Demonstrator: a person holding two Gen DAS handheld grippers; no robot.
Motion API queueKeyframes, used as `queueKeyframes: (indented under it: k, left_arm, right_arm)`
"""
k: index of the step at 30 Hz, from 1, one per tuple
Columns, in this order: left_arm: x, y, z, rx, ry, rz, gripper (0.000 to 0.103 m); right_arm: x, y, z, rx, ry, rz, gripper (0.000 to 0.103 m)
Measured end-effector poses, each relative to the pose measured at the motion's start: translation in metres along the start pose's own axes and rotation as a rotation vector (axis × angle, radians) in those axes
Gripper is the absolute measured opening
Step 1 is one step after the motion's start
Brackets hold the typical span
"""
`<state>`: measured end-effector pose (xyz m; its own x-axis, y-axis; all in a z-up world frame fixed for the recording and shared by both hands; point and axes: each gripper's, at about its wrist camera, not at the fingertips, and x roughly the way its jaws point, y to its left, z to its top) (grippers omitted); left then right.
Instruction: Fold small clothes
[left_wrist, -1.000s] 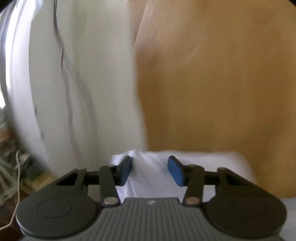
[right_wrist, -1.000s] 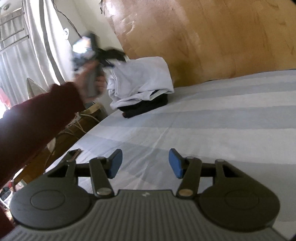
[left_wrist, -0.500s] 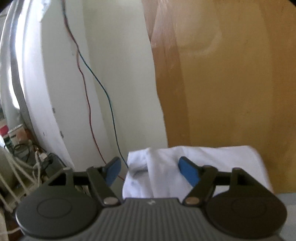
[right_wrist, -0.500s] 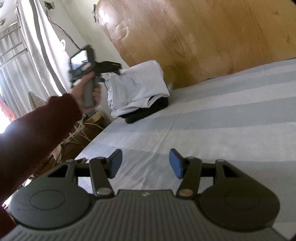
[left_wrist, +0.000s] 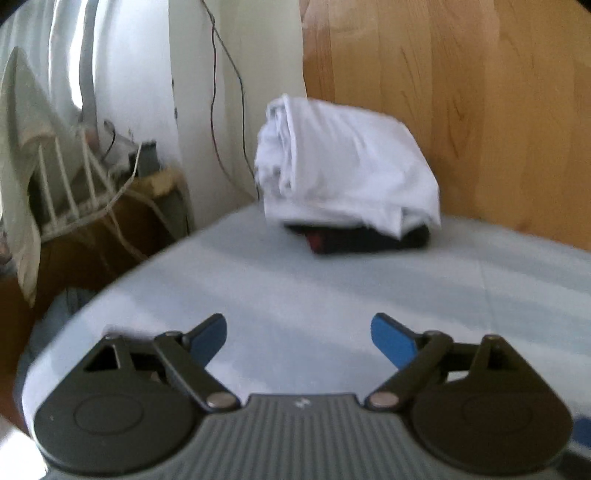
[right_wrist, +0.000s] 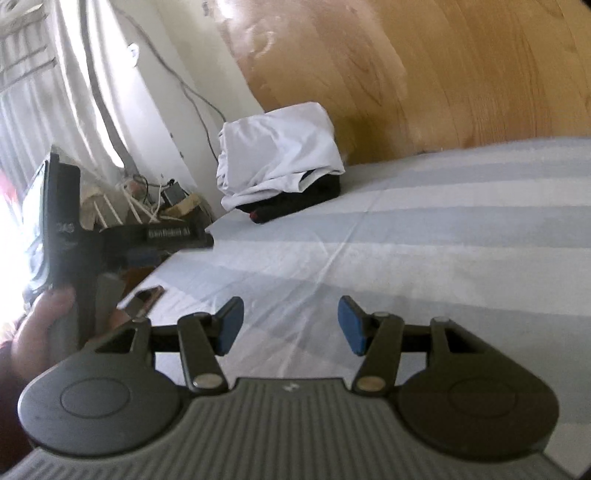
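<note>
A folded white garment (left_wrist: 347, 166) lies on top of a folded black garment (left_wrist: 369, 240) at the far corner of the bed, against the wooden headboard. The same stack shows in the right wrist view, white (right_wrist: 280, 158) over black (right_wrist: 295, 203). My left gripper (left_wrist: 299, 338) is open and empty, low over the striped sheet, well short of the stack. My right gripper (right_wrist: 290, 325) is open and empty over the sheet. The left gripper's body (right_wrist: 110, 236), held in a hand, shows at the left of the right wrist view.
The bed has a light blue and white striped sheet (right_wrist: 443, 229). A wooden headboard (left_wrist: 480, 92) stands behind the stack. Off the bed's left edge are a cluttered low stand with cables (left_wrist: 92, 192), a white wall with hanging wires (left_wrist: 221, 92) and curtains (right_wrist: 44, 92).
My left gripper has let go of the white garment on the stack, opened wide and drawn back and down toward me. My right gripper has stayed open over the sheet.
</note>
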<state>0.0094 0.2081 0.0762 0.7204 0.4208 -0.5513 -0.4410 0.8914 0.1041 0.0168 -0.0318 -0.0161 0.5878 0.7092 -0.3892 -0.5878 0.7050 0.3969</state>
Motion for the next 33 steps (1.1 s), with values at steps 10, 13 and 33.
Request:
queueKeyframes:
  k: [10, 13, 33]
  left_arm:
    - [-0.043, -0.031, -0.022, 0.028, 0.001, 0.015, 0.096]
    - [-0.053, -0.042, -0.026, 0.039, -0.017, 0.014, 0.1]
    - [-0.061, -0.067, -0.04, 0.051, -0.002, -0.009, 0.103]
  right_arm:
    - [-0.034, -0.021, -0.008, 0.098, -0.098, 0.021, 0.077]
    - [-0.043, -0.024, -0.011, 0.105, -0.113, 0.015, 0.087]
    - [-0.057, -0.03, -0.017, 0.101, -0.104, -0.054, 0.092]
